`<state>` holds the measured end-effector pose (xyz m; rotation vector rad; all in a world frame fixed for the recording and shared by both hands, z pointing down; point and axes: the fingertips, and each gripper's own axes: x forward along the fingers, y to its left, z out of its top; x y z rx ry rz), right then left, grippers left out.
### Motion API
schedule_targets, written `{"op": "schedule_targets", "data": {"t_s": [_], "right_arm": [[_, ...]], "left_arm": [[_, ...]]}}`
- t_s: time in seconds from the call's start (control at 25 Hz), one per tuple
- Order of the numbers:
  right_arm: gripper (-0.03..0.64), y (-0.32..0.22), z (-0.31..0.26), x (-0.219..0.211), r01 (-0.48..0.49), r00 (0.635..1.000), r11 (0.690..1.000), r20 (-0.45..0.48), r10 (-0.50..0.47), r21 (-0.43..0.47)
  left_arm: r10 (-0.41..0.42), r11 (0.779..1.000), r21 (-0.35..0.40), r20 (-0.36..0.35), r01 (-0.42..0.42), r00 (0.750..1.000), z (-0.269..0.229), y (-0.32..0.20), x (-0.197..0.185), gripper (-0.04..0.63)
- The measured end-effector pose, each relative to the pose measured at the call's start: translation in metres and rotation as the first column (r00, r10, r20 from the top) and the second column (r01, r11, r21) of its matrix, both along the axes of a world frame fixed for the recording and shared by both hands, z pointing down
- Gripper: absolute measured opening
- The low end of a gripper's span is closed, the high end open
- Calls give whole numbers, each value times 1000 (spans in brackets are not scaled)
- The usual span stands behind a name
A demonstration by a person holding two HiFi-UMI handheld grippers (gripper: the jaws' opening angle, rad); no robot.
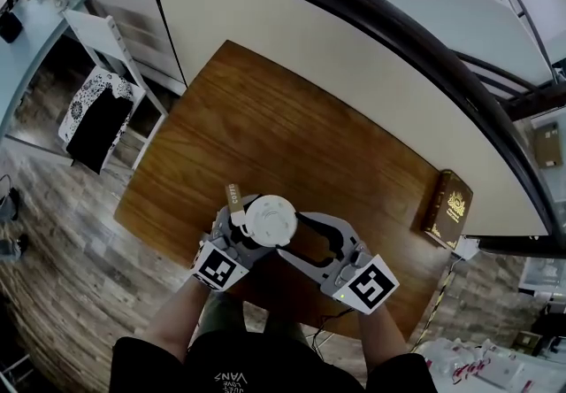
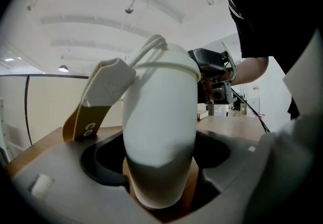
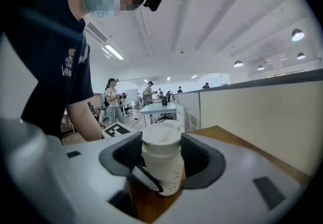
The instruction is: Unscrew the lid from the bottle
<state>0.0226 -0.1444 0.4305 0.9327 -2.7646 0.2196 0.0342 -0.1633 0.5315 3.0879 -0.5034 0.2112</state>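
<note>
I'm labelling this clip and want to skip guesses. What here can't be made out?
Tag print: too small in head view; in left gripper view only "CO" shows, the left gripper covers the rest.
Lid thread: under the lid in every view, so how loose is unknown.
Book title: too small, head view.

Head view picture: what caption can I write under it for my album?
Left gripper holds a white bottle, right gripper clamps its lid, over a wooden table.
</note>
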Motion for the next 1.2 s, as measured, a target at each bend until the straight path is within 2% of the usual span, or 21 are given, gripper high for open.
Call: {"op": "schedule_targets", "data": {"t_s": [0.28, 0.48, 0.6, 0.76, 0.84, 0.88, 0.92, 0.96, 1.04, 1.12, 1.2], "right_arm": [[245, 2, 2, -3, 150, 988, 989, -19, -150, -20], [245, -4, -1, -5, 304, 953, 952, 28, -303, -23], [245, -7, -3, -5, 436, 899, 899, 49, -435, -25], [245, -9, -3, -6, 631, 776, 776, 26, -630, -20], [245, -10, -3, -7, 674, 738, 737, 26, -674, -42], [245, -10, -3, -8, 672, 740, 737, 41, -671, -67], [245, -11, -3, -8, 654, 756, 751, 58, -652, -92], [246, -13, -4, -8, 619, 785, 778, 71, -615, -105], [252, -16, -8, -7, 497, 868, 864, 74, -492, -78], [262, -16, -11, -3, 322, 945, 946, 75, -319, -35], [262, -9, -10, -3, 159, 984, 987, 82, -157, -17]], "left_arm": [[5, 1000, 7, 14, -5, 1000, 1, 2, -2, 387], [5, 1000, -11, 0, -5, 1000, 3, 2, -3, 387], [18, 1000, -1, -2, -18, 1000, 2, 2, -2, 387], [23, 1000, -8, 2, -23, 1000, 3, 2, -3, 387], [18, 1000, -10, 2, -18, 1000, 4, 3, -2, 387], [15, 1000, -7, 4, -15, 1000, 4, 3, -2, 387], [12, 1000, 1, 5, -12, 1000, 4, 3, -2, 387], [6, 1000, 8, 4, -6, 1000, 4, 2, -2, 387], [-19, 1000, 0, 7, 19, 1000, 5, 1, -4, 387], [-32, 999, 2, 26, 32, 999, 11, 3, -6, 388], [-44, 999, 29, 21, 44, 999, 11, 3, -5, 388]]}}
